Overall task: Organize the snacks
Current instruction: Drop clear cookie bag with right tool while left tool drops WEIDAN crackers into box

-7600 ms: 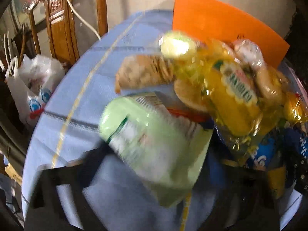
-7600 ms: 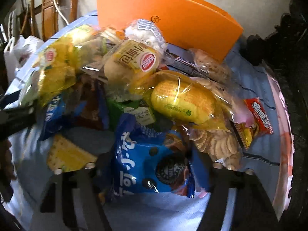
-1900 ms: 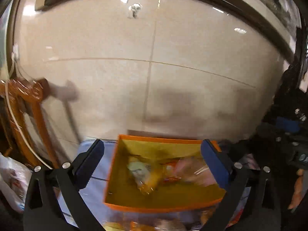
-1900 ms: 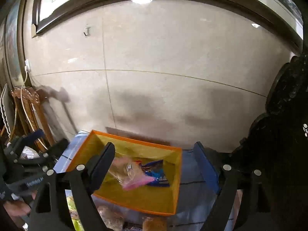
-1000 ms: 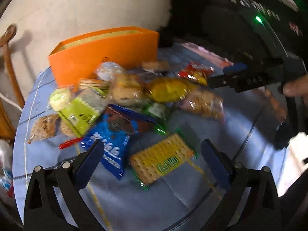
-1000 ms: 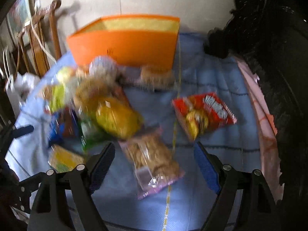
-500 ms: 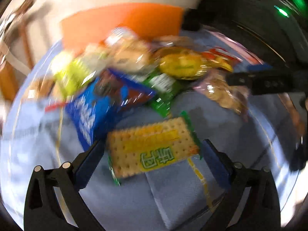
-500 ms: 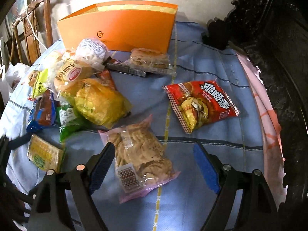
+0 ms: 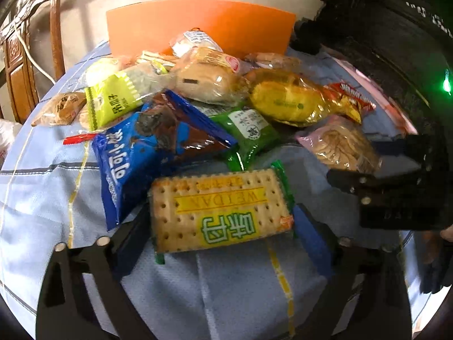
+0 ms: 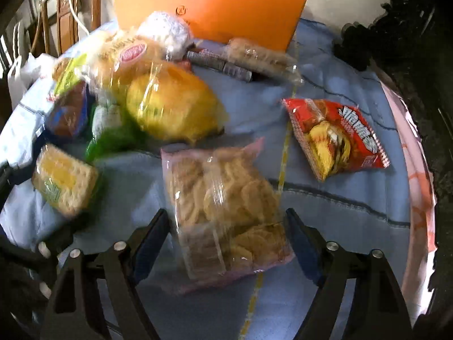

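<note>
A yellow cracker pack [image 9: 220,198] with green ends lies flat on the blue cloth. My left gripper [image 9: 219,212] straddles it and its jaws are closing; the pads stand at the pack's short ends without visibly pressing. A clear pink-edged bag of round crackers [image 10: 223,187] lies between the fingers of my right gripper [image 10: 226,212], whose jaws are closing too, pads beside the bag's edges. The orange box [image 9: 198,25] stands at the table's far side, its inside hidden. The left wrist view also shows the cracker bag [image 9: 339,144] at the right.
A heap of snacks lies before the box: a blue cookie pack [image 9: 141,153], a green pack [image 9: 249,130], a yellow bun pack [image 10: 170,104]. A red chip bag [image 10: 337,138] lies alone at the right. A wooden chair [image 9: 17,56] stands left, dark carved furniture [image 9: 382,28] right.
Both grippers have come down close over the table. The cracker pack now sits between the left fingers and the round-cracker bag between the right fingers. Both pairs of jaws have narrowed.
</note>
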Motion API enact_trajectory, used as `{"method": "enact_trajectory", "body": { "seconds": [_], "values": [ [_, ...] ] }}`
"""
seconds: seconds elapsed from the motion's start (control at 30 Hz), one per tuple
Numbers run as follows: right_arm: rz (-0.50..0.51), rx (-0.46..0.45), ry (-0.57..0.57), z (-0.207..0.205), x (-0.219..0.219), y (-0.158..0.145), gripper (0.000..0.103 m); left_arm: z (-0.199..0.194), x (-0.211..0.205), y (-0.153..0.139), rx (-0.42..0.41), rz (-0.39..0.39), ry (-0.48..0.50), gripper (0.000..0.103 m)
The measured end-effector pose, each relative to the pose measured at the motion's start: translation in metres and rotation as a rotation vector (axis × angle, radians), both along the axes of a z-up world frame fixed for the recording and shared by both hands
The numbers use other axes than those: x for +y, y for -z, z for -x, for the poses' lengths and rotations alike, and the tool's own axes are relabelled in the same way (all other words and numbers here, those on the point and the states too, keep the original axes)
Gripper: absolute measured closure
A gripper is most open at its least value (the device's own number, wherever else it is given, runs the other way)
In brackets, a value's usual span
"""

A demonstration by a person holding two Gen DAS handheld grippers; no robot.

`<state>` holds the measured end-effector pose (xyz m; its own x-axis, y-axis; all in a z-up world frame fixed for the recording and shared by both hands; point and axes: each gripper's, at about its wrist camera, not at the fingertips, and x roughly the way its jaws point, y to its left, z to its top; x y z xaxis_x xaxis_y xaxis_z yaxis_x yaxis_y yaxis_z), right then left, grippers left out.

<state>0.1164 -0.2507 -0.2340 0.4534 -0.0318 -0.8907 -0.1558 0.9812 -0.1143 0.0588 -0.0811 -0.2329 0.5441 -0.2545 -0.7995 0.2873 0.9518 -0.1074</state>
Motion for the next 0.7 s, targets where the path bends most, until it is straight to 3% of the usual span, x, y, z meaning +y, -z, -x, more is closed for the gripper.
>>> {"method": "enact_trajectory", "body": {
  "seconds": [0.13,0.37,0.7],
  "values": [
    [-0.043,0.010,0.026,0.001,-0.006,-0.007,0.053,0.002,0.008,-0.001,-0.002,0.052,0.014,0.014],
    [-0.071,0.004,0.070,0.014,-0.010,-0.015,0.054,0.014,0.014,-0.012,-0.054,0.067,0.029,0.014],
    [-0.138,-0.063,0.073,0.028,-0.012,-0.046,0.055,0.036,0.040,-0.057,-0.128,0.082,0.069,0.013]
  ]
}}
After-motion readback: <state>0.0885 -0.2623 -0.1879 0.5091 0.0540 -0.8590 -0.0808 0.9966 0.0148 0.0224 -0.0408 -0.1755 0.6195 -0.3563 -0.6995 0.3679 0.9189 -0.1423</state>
